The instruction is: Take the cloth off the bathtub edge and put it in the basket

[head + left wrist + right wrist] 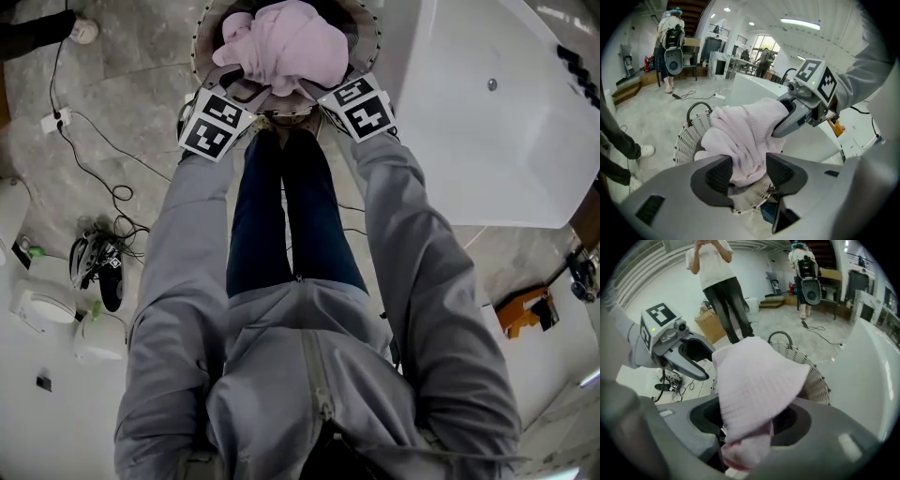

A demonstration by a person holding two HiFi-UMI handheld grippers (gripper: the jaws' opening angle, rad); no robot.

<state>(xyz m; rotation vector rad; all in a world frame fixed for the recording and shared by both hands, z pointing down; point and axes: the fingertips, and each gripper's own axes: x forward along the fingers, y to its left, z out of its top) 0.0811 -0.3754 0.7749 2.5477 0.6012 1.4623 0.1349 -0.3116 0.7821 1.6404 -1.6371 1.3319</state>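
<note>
A pale pink cloth (286, 42) is bunched up over the round white wire basket (199, 42) at the top of the head view. My left gripper (242, 82) holds it from the left and my right gripper (323, 89) from the right. In the left gripper view a fold of the cloth (745, 136) fills the gap of my left gripper (747, 171), with both pads against it. In the right gripper view the cloth (754, 385) drapes over my right gripper (750, 420), and a wad of it is pinched low between the jaws.
The white bathtub (487, 141) stands just right of the basket. Cables (103, 178) and shoes (98, 267) lie on the grey floor at the left. A person in a white top (717, 273) stands beyond the basket, and others are further back.
</note>
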